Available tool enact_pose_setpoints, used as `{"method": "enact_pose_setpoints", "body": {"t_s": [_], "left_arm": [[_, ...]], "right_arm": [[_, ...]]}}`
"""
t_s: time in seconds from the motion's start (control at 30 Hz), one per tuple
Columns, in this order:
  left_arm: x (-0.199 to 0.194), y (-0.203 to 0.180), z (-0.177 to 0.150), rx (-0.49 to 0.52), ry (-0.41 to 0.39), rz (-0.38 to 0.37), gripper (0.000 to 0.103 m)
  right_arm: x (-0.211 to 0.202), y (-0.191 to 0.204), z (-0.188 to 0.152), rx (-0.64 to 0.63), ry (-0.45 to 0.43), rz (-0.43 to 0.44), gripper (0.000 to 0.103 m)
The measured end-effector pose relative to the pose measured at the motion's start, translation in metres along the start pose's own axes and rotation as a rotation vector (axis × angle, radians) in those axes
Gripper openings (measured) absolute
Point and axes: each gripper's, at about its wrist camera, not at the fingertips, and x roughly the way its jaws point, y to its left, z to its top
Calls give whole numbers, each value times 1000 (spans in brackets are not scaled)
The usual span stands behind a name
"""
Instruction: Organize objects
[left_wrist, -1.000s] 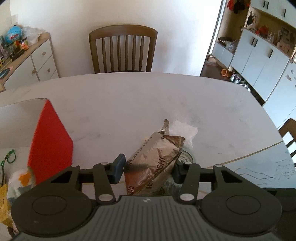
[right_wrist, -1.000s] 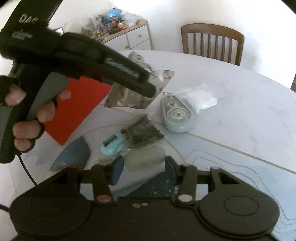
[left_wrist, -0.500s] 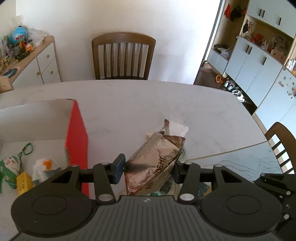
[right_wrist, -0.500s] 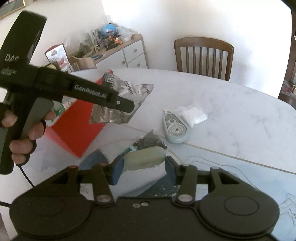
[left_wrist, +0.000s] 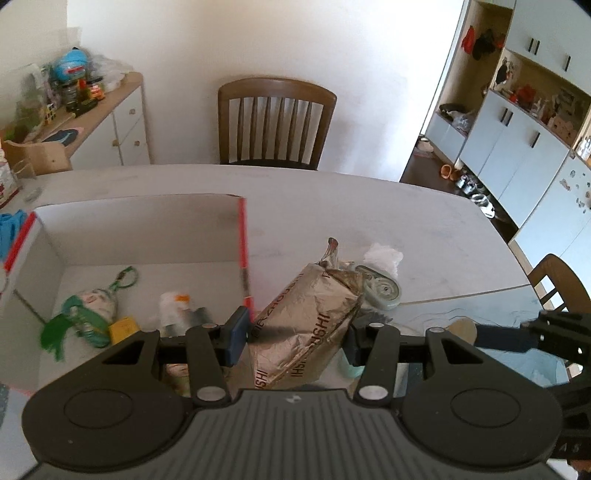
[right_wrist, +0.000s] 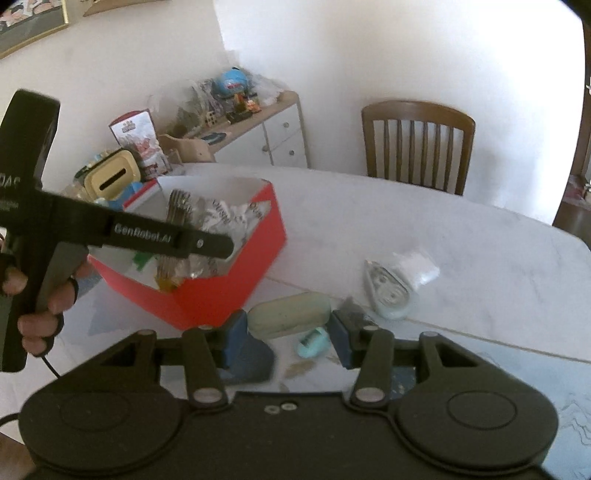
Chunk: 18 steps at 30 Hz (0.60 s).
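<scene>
The left gripper (left_wrist: 293, 334) is clamped on a crinkled foil snack bag (left_wrist: 308, 321); the bag's lower end is hidden behind the gripper body, and its printed lettering is only partly legible. The bag's long axis runs from the jaws up toward one o'clock, its twisted top end farthest from the camera. It hangs just right of the near corner of a red box (left_wrist: 242, 251) with a white inside, which lies open at ten o'clock. In the box sit a green-and-white pouch (left_wrist: 88, 314), a small yellow block (left_wrist: 122, 329) and a blurred white item too smeared to name.

The right gripper (right_wrist: 286, 332) grips a pale green oblong case (right_wrist: 290, 314) by its near side; the case's long axis runs nearly crosswise, tilted up toward two o'clock. Whether it is clear of the table cannot be told. Below it, partly hidden by the fingers, lie a small teal object (right_wrist: 313, 341) and a dark blue shape (right_wrist: 251, 360). A correction tape dispenser (right_wrist: 388, 295) and a clear bag of white bits (right_wrist: 419, 267) rest at two o'clock.

The marble table (right_wrist: 461, 236) is open toward twelve and one o'clock, up to a wooden chair (right_wrist: 417, 144). At nine o'clock, a hand (right_wrist: 40, 295) holds the left gripper's handle, cut off by the frame edge.
</scene>
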Motion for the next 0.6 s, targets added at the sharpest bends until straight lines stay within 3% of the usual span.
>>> {"method": "enact_pose_setpoints", "body": {"t_s": [0.27,0.6], "left_arm": [[-36,33,0,21,-53,4,50],[-35,98,-10,-33,-36,64,49]], "right_arm": [[8,44,21,-44,-23,16,48],[37,88,40,-81,-8,17,45]]}}
